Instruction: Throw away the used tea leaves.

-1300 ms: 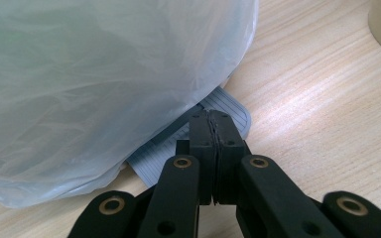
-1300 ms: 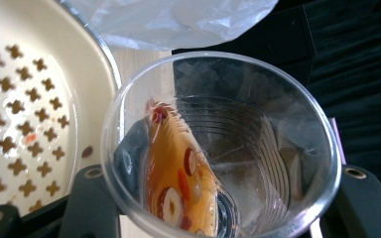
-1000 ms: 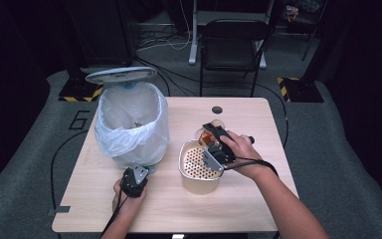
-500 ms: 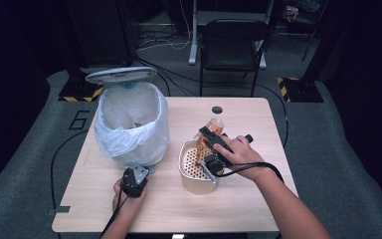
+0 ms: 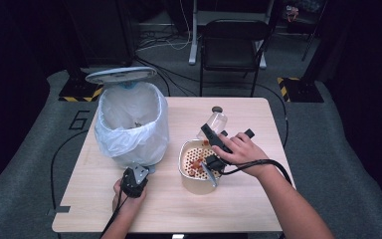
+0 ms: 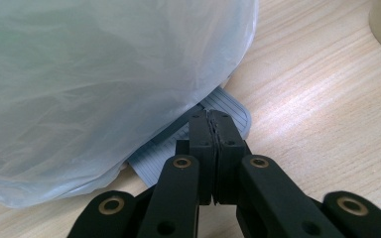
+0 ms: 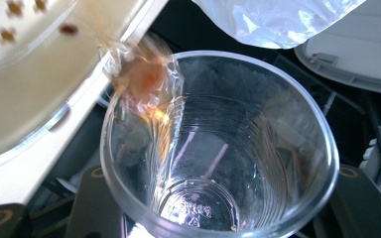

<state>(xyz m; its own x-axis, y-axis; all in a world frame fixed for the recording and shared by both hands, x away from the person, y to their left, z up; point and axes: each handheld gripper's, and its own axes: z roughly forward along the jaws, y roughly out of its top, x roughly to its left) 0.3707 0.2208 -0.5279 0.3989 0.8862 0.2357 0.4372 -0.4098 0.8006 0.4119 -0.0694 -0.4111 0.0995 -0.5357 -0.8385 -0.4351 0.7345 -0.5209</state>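
Note:
My right gripper (image 5: 210,132) is shut on a clear plastic cup (image 5: 217,121), tilted with its mouth towards a beige pot (image 5: 183,160) that has a perforated insert with red bits in it. In the right gripper view the cup (image 7: 218,148) is almost empty; an orange, wet film (image 7: 146,79) clings at its rim beside the pot's edge (image 7: 30,84). My left gripper (image 5: 135,180) lies low at the foot of the bin (image 5: 129,127). Its jaws are shut (image 6: 212,121), with the tips over the bin's grey ribbed pedal (image 6: 235,113).
The bin holds a white plastic bag (image 6: 94,74) and its lid (image 5: 121,74) stands open. A small dark round cap (image 5: 217,109) lies on the wooden table (image 5: 258,199) behind the cup. A black chair (image 5: 234,50) stands beyond the far edge.
The right hand has turned slightly with the cup over the pot. The left gripper has stayed at the foot of the bin.

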